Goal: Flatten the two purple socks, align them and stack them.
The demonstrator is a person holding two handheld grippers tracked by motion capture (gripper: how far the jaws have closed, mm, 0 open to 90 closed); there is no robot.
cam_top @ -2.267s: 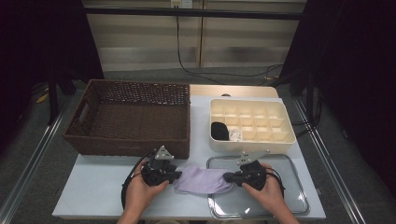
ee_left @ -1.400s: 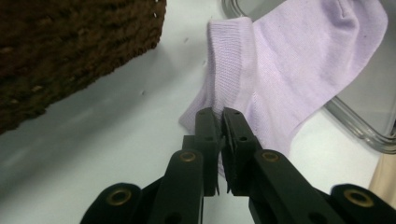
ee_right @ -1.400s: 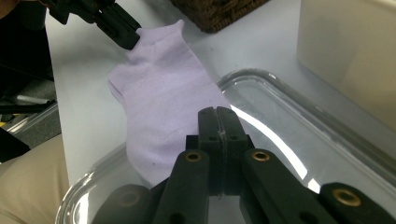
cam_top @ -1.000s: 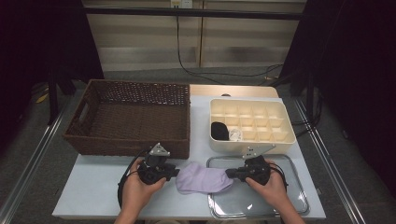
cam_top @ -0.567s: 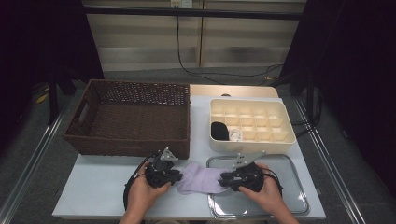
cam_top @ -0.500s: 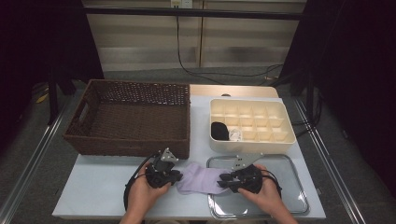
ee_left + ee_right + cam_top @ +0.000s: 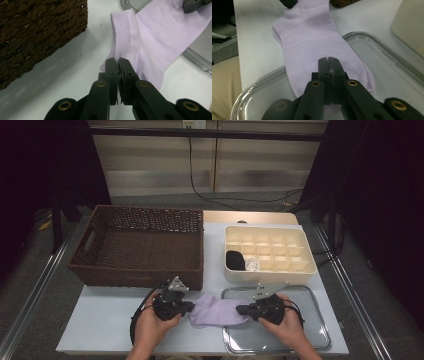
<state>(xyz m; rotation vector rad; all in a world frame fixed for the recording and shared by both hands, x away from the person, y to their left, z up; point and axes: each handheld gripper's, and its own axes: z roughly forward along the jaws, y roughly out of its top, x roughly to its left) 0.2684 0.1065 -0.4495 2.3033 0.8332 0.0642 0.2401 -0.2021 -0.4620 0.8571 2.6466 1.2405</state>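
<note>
While both tools pinch the lilac sock (image 7: 216,310) (jaws just closed), left tool (image 7: 186,306) at cuff, right tool (image 7: 243,310) over the near tray (image 7: 320,340), table (image 7: 100,320) beneath.

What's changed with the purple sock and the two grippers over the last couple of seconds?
Both grippers' jaws have just been closing and now pinch the purple sock: the left gripper on its cuff end, the right gripper on its toe end over the metal tray. The sock looks slightly more bunched between them. The wicker basket and compartment box stayed put.
</note>
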